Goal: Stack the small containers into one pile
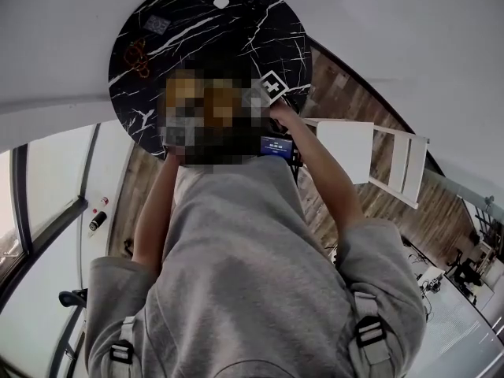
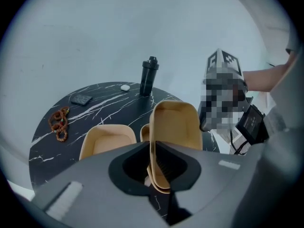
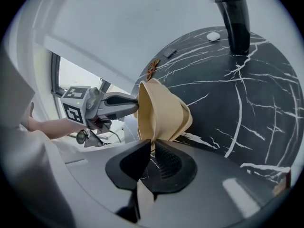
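In the left gripper view my left gripper (image 2: 156, 167) is shut on the rim of a tan container (image 2: 175, 127), which stands tilted on edge above the black marble table (image 2: 109, 109); a second rim shows nested under it. Another tan container (image 2: 108, 140) lies flat to its left, with a third (image 2: 144, 132) partly hidden behind. In the right gripper view my right gripper (image 3: 152, 152) is shut on the near rim of the same upright tan container (image 3: 159, 110), and the left gripper's fingers (image 3: 124, 100) reach its far side. Mosaic hides the containers in the head view.
A black bottle (image 2: 148, 76) stands at the table's far edge, beside a small white object (image 2: 125, 87). A dark card (image 2: 81, 99) and a string of brown beads (image 2: 59, 123) lie at the left. A white chair (image 1: 370, 156) stands right of the table (image 1: 236, 22).
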Demonstrator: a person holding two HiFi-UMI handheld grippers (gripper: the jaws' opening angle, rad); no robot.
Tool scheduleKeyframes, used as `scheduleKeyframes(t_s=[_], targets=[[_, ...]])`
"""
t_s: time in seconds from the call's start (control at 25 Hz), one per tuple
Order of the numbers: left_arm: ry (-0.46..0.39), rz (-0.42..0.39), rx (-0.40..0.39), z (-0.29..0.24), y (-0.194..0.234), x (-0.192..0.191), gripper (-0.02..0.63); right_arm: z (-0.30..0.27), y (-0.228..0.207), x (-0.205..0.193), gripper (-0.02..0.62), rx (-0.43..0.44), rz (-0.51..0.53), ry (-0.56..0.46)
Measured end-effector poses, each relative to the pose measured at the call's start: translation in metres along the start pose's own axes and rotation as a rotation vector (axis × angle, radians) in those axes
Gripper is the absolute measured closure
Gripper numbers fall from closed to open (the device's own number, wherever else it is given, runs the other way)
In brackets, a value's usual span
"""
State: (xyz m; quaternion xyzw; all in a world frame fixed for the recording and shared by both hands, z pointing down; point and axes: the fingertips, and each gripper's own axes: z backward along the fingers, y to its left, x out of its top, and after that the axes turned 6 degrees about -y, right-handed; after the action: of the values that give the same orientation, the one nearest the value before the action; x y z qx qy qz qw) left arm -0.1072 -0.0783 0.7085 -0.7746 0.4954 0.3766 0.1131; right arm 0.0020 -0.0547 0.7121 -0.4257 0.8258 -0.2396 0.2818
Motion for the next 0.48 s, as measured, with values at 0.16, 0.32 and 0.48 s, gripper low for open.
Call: scheduleKeyframes(t_s=[0.16, 0.32, 0.48], targets=[[-0.003, 0.008, 0.016, 0.004, 0.005, -0.006, 0.552, 0.0, -0.006, -0.002, 0.548, 0.008, -0.01, 0.023], [0.004, 0.019, 0.015, 0.006, 0.005, -0.01, 0.548, 0.004, -0.004, -0.003, 0.52, 0.039, 0.029, 0.077], [0.017, -0.015, 0.012, 0.01, -0.004, -0.012, 0.545, 0.016, -0.004, 0.007, 0.527, 0.033, 0.116, 0.077]])
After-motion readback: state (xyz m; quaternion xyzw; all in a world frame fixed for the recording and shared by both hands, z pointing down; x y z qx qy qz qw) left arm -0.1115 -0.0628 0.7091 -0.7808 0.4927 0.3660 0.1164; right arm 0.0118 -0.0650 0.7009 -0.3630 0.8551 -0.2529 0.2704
